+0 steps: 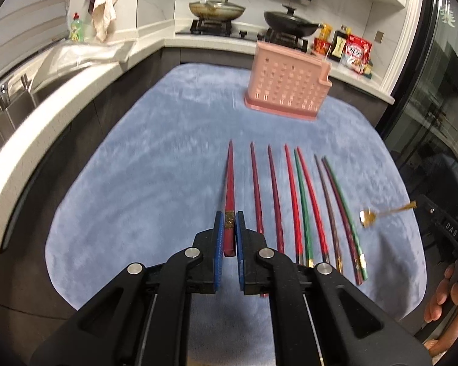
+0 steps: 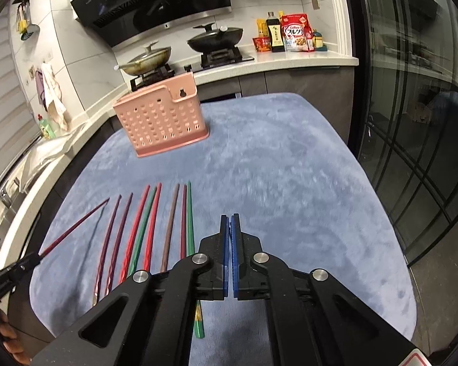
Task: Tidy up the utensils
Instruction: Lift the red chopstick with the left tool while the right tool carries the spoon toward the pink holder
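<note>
Kitchen, blue tabletop (image 1: 155,158). My left jaws (image 1: 229,228) squeeze red chopstick (image 1: 229,183) at thick end; stick thin, stiff, slippery. My right jaws (image 2: 230,228) together, empty.

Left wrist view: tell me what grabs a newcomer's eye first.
The left gripper, at centre bottom, clamps a red chopstick held above the blue cloth. Right of it a row of red, purple and green chopsticks lies on the cloth, and a pink basket stands upright at the far end.
</note>
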Available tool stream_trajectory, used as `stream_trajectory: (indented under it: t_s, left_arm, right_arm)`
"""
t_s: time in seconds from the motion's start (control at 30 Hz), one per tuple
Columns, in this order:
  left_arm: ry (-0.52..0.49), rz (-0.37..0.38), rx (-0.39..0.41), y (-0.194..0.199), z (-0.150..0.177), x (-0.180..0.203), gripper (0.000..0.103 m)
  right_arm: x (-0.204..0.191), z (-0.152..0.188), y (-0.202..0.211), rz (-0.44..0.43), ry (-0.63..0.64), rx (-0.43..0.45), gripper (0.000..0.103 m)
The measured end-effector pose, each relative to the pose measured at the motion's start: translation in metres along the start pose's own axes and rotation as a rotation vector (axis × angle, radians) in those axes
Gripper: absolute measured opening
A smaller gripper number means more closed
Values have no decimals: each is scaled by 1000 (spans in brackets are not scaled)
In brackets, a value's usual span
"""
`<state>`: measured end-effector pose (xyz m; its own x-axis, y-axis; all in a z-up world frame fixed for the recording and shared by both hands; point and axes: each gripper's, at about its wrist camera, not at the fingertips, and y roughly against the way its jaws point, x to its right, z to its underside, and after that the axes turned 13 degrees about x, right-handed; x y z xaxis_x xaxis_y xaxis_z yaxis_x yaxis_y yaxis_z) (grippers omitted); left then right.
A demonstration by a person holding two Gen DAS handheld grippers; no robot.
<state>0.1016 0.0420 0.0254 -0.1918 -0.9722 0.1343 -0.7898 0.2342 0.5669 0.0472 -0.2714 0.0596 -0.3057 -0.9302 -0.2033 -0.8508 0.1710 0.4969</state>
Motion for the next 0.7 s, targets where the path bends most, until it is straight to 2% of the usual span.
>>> stream_trajectory:
  t_s: [0.43,0.7]
  left_arm:
    - [-52,-32,154,-2,-87,4,7]
    - [-72,-26,226,-18,-146,14,7]
  right_arm:
    - [-3,-42,-13,-37,5,45,2]
    - [-12,-85,-40,-81,-4,69,2]
